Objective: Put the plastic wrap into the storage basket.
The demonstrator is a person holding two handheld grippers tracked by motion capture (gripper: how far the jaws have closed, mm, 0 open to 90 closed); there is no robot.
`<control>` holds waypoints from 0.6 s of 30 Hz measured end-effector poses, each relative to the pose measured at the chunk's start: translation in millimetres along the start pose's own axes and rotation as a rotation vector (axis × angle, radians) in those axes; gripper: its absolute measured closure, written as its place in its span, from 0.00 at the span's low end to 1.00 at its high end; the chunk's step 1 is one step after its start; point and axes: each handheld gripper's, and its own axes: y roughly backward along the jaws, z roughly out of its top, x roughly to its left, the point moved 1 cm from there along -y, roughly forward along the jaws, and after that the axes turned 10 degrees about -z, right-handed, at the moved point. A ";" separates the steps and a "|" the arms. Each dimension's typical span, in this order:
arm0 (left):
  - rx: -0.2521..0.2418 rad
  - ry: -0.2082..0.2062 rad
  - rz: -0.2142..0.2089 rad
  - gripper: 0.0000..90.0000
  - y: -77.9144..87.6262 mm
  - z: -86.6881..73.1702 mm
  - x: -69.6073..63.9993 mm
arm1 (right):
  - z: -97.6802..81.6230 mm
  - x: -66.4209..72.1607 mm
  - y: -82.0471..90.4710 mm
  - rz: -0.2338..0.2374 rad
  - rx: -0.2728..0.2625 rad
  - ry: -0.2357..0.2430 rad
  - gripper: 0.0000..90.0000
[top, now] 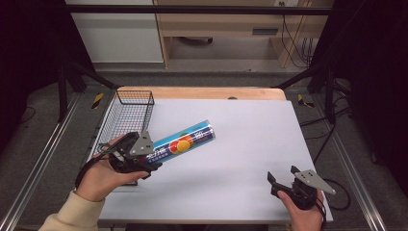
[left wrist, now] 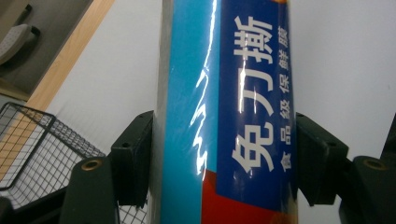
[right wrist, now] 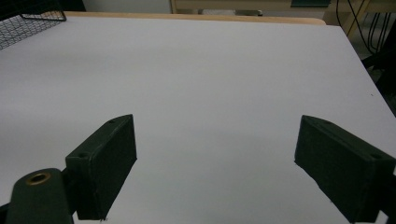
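The left gripper's [top: 153, 161] fingers [left wrist: 134, 158] pinch the near end of a blue cling-film tube [top: 185, 141] from both sides. The tube slants up and away from them, lifted off the white table [top: 250, 144], its far end pointing toward the table's middle. Just beside that hand sits a wire basket [top: 127, 113]. The right gripper's [top: 280, 179] fingers [right wrist: 105, 163] are spread wide with nothing between them, well apart at the near right corner.
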 end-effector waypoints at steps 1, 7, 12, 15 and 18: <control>0.004 0.001 0.004 0.36 2.0 -1.9 0.7 | -0.1 -0.4 -0.7 -0.003 -0.003 0.006 0.14; 0.003 0.034 0.031 0.36 12.5 -15.1 4.3 | -0.2 -0.3 -0.1 -0.008 -0.003 0.003 0.14; -0.002 0.058 0.050 0.36 21.5 -23.9 5.9 | -0.2 -0.3 -0.2 -0.010 -0.003 0.004 0.15; 0.011 0.071 0.068 0.36 25.6 -27.1 6.3 | -0.2 -0.1 0.1 -0.013 -0.003 0.001 0.15; 0.009 0.078 0.076 0.36 28.2 -29.7 6.8 | -0.2 -0.3 0.4 -0.016 -0.004 -0.002 0.15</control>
